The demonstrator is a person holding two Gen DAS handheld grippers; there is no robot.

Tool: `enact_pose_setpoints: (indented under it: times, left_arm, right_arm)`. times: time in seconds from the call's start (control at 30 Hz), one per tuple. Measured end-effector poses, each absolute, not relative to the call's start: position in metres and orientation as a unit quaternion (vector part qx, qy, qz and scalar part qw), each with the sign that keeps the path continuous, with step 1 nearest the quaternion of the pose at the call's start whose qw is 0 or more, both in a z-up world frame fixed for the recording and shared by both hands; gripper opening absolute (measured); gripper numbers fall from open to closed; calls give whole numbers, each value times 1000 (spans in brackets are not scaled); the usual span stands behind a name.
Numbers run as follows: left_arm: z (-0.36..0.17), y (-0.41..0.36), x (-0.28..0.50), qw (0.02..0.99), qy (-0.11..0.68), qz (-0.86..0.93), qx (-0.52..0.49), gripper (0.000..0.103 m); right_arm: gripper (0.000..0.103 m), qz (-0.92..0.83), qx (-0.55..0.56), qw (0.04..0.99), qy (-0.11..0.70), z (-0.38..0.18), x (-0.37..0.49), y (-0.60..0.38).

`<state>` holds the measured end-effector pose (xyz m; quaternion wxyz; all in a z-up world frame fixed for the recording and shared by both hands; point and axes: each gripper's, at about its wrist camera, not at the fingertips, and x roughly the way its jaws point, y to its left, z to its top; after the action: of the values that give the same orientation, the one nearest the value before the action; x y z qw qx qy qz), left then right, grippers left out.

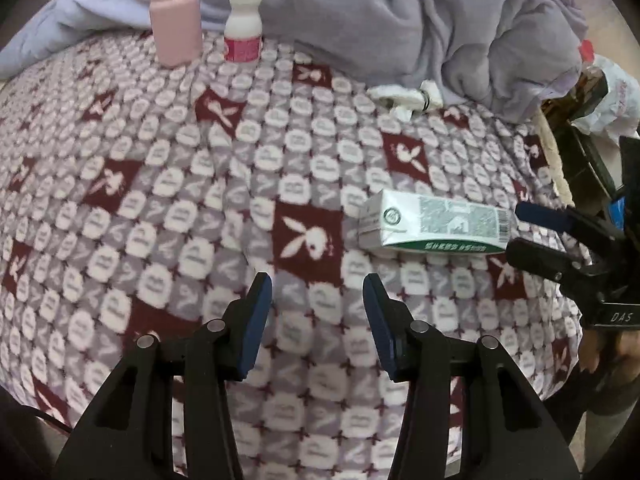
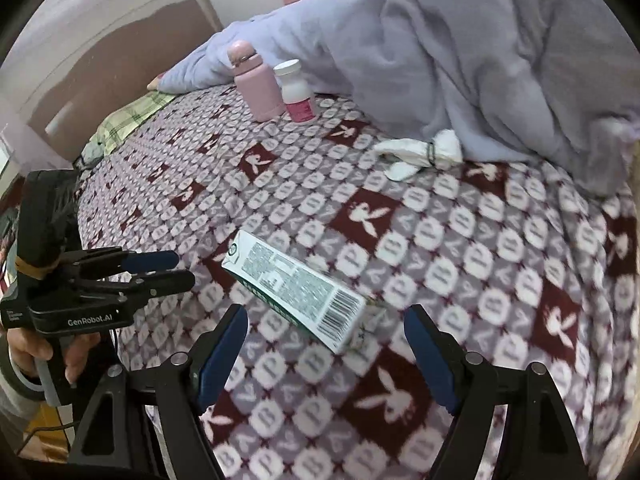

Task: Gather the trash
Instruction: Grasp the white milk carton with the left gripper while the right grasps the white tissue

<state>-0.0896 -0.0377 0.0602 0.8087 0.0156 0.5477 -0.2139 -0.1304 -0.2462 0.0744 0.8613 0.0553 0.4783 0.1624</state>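
Carton [image 2: 296, 286] before parted right tool [image 2: 326, 344]

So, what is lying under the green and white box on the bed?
The box lies flat on the patterned blanket; only blanket shows around its edges. Whatever sits directly beneath the box is covered and cannot be seen.

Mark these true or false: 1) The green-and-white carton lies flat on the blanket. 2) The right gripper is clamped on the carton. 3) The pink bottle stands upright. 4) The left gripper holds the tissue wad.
1) The green-and-white carton lies flat on the blanket: true.
2) False. The right gripper is open, with the carton just ahead of its fingers.
3) The pink bottle stands upright: true, beside the white bottle.
4) False. The left gripper is open and empty; the tissue wad lies by the grey bedding.
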Motion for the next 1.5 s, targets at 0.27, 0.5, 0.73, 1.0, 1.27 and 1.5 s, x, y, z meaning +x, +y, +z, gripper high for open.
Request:
enact_pose_setpoints:
  times: [0.27,0.5,0.73,1.0,1.27,1.5]
  left_arm:
    - [35,-74,-66,802,563,-199,36,45]
    - [48,-103,-15,816,532,-226,-14,45]
    - [61,-96,-17,805,538,-247,-35,46]
    - [65,-101,-35,795,545,-259,-56,46]
    - [66,-135,-33,797,538,-256,-95,59]
    - [48,-186,-25,804,550,-197,-106,65]
  right_arm:
    - [78,109,97,864,482,72,-122,-282]
    - [78,38,158,874,457,75,-103,-331]
    - [78,44,183,875,446,68,-27,-336]
    - [42,30,190,860,473,26,45,-321]
    - [28,31,172,892,418,58,-12,-342]
    - [28,9,165,903,397,87,-79,-385]
